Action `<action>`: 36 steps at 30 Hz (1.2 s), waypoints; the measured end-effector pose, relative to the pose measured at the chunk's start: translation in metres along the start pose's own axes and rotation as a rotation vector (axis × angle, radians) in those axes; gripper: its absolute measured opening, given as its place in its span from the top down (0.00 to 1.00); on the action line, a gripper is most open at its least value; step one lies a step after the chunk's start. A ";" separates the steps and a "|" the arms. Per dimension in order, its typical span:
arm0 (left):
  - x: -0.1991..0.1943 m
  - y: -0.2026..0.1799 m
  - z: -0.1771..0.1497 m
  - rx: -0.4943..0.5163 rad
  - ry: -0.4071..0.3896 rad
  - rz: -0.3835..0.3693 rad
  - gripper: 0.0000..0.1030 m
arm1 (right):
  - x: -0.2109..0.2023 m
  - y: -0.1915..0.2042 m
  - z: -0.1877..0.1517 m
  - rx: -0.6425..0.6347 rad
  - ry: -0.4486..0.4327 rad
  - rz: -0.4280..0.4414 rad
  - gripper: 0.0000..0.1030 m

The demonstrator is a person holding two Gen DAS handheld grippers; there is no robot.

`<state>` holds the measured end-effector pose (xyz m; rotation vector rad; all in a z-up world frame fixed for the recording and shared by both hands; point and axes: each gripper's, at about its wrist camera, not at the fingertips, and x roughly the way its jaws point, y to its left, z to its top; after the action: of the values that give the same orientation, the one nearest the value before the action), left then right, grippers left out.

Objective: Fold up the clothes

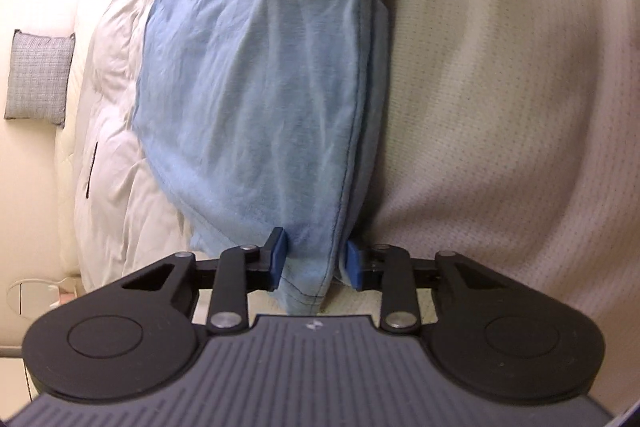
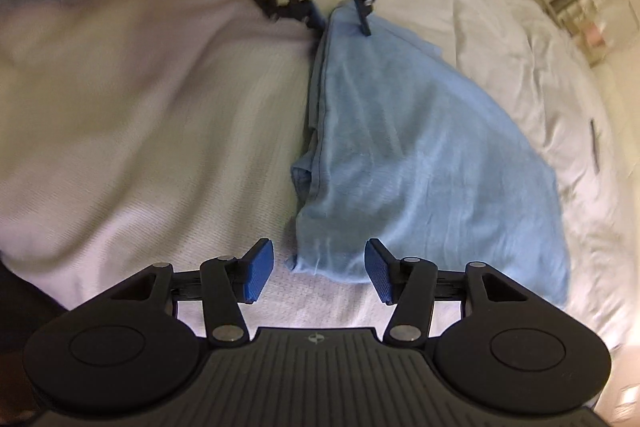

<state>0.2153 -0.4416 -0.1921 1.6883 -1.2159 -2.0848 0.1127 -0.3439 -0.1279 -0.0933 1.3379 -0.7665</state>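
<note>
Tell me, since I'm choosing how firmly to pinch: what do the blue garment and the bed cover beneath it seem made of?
Blue garment: thin, matte knit, probably cotton jersey; it wrinkles softly and shows stitched hems. Bed cover: cream textured weave, waffle-like dotted grid, likely cotton, though unconfirmed.

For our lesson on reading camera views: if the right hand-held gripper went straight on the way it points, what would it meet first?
Most likely the near corner of the blue garment, which lies between its open fingers, just ahead of the right hand-held gripper. Depth is hard to judge; the bedcover lies directly beneath.
</note>
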 end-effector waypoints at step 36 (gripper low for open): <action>0.028 0.262 0.040 -0.303 0.022 -0.233 0.96 | -0.056 -0.251 -0.048 0.547 -0.149 0.184 0.95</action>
<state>0.0844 -0.6086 -0.0311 1.7698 -0.6782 -2.2352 -0.0438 -0.4858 0.0260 0.3949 0.9449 -0.9227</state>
